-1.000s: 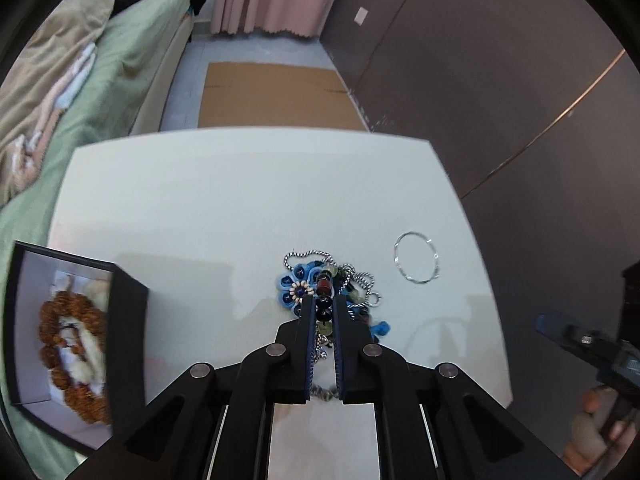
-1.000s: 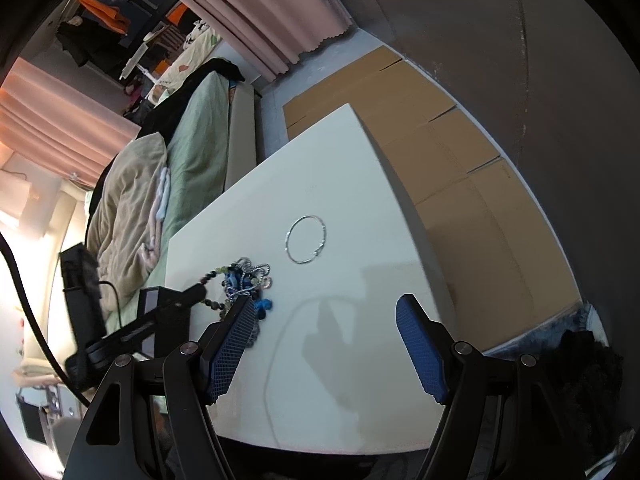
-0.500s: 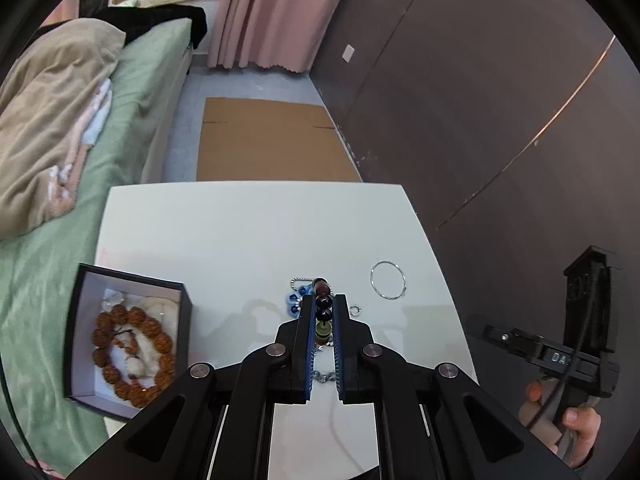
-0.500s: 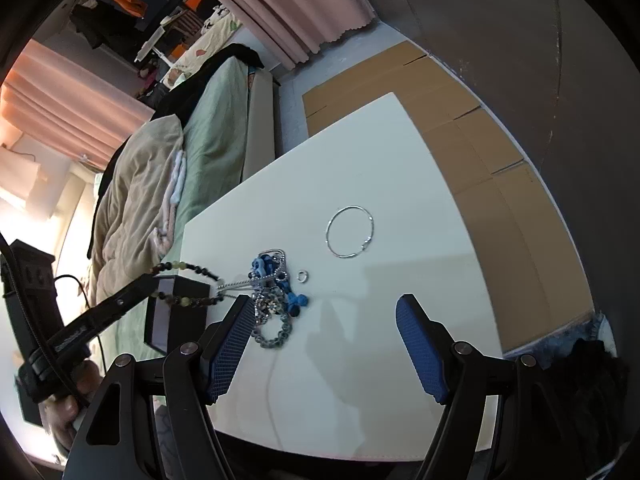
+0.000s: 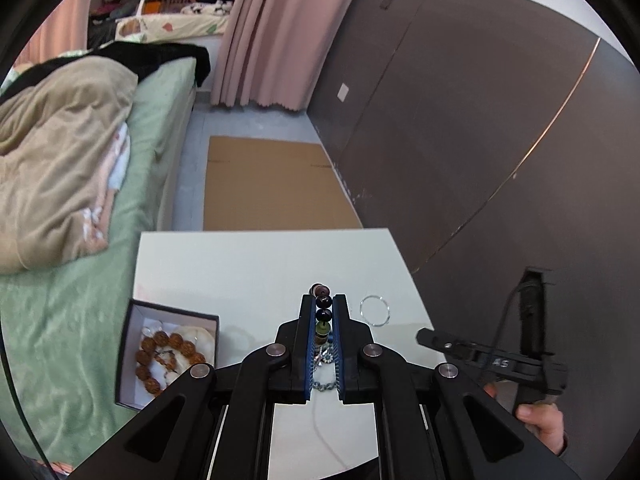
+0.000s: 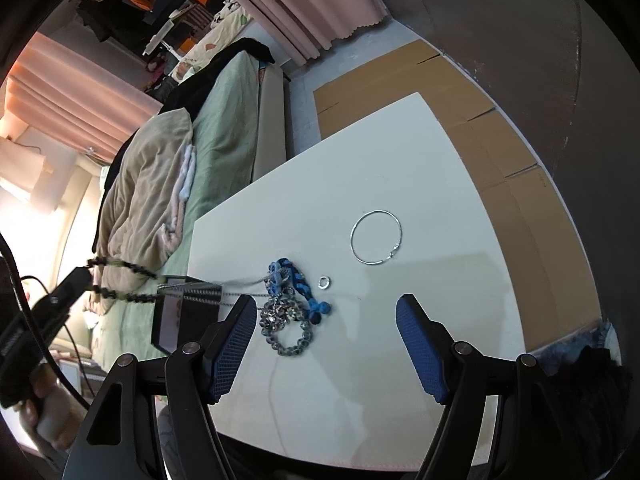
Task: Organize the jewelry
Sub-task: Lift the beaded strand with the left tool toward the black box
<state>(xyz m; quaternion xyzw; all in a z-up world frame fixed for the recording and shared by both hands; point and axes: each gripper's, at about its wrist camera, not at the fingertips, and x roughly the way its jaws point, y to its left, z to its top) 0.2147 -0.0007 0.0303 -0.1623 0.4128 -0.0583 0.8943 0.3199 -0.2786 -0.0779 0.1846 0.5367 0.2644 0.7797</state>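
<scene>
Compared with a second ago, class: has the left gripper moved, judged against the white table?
Yes. The left gripper, shut on the dark bead strand, has risen away from the white table, which now looks smaller and lower in the left wrist view.

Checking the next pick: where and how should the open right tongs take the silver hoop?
Grip the hoop on its near rim, away from the clasp, coming from above. It lies flat on the table, thin-wired and apart from the pile, so one finger probably goes inside the ring and one outside.
</scene>
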